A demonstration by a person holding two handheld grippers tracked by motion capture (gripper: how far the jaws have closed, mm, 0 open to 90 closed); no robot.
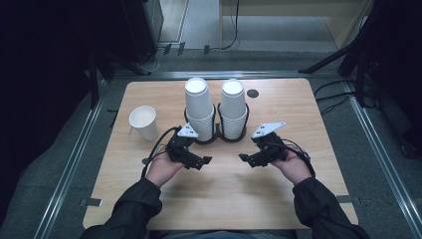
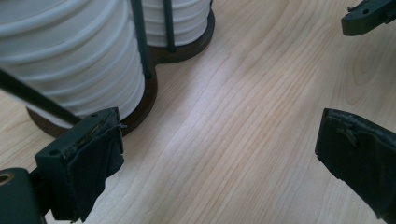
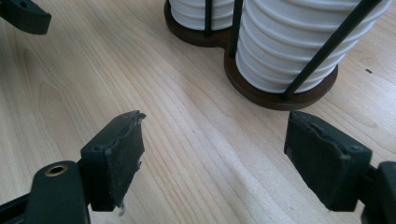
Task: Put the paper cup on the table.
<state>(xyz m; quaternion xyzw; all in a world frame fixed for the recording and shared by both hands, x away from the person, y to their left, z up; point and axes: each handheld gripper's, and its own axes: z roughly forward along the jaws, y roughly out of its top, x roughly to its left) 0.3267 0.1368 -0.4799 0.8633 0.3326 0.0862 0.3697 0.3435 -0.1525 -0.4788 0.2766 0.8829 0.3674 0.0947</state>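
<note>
Two tall cup stacks (image 1: 214, 107) sit in a wire holder (image 1: 216, 135), so a sideways bump could topple them; both the left hand-held gripper (image 1: 195, 160) and right hand-held gripper (image 1: 251, 159) hang wide apart, holding nothing, near its base

Loose cup (image 1: 144, 122) would tip easily too

Light wooden table (image 1: 224, 199), dark two-ring cup holder (image 1: 217, 138) with stacks, lone white cup (image 1: 144, 122)

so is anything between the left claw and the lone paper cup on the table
Nothing visible. The single paper cup stands apart on bare wood, left of the cup stacks. The open left claw hovers near it, with only tabletop between them.
</note>
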